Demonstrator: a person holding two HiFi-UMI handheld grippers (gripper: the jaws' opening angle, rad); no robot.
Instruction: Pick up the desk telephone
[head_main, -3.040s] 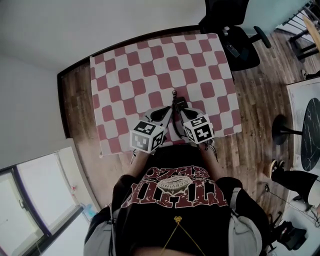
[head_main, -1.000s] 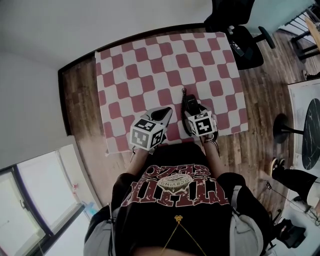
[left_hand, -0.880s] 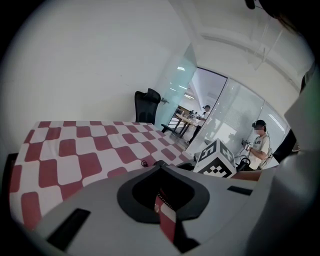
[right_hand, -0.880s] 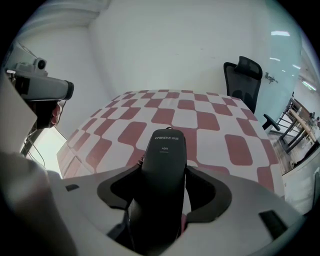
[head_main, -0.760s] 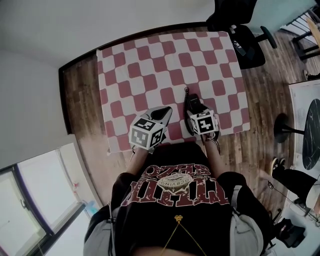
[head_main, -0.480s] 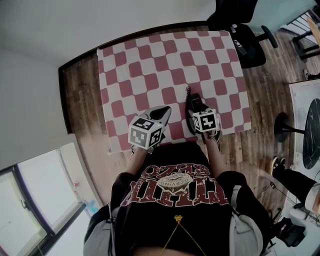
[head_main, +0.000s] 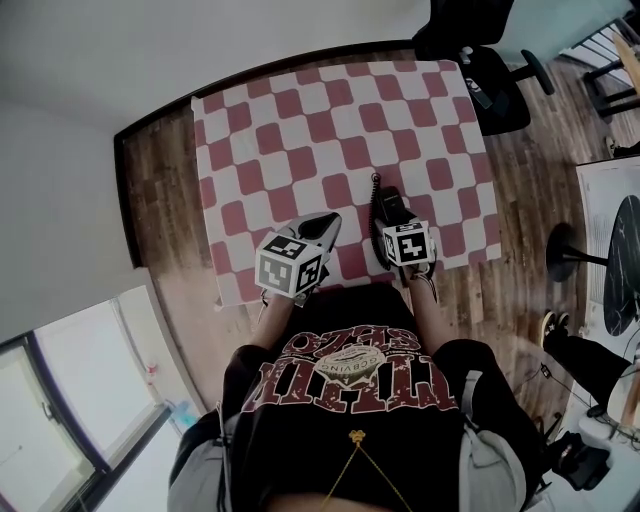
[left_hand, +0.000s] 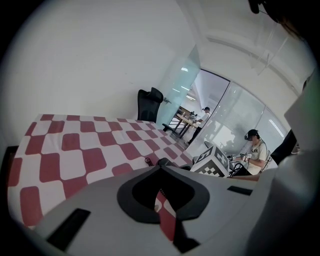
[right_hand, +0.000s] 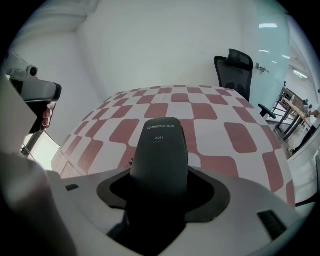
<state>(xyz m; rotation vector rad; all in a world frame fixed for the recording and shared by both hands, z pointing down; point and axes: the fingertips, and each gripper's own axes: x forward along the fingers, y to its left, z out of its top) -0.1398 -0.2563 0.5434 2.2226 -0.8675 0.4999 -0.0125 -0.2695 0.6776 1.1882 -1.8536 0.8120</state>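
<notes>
- The right tongs (right_hand: 159, 174) are clenched on the desk telephone (right_hand: 159, 147). Its black body stands up between the two jaws, printed end pointing away over the cloth.
- In the head view the telephone (head_main: 386, 208) is at the near edge of the worktop (head_main: 300, 130), right of centre. It sits just ahead of the right tongs' marker cube (head_main: 408, 243).
- Its coiled cord (head_main: 375, 185) runs from its far end out over the red-and-white checkered cloth (head_main: 260, 110).
- Whether the telephone is clear of the cloth cannot be told.
- The left tongs (left_hand: 160, 169) are closed tip to tip with nothing between them.
- In the head view they (head_main: 322, 228) hover beside the telephone on its left, apart from it.
- A black office chair (head_main: 480, 60) stands past the worktop's far right corner.
</notes>
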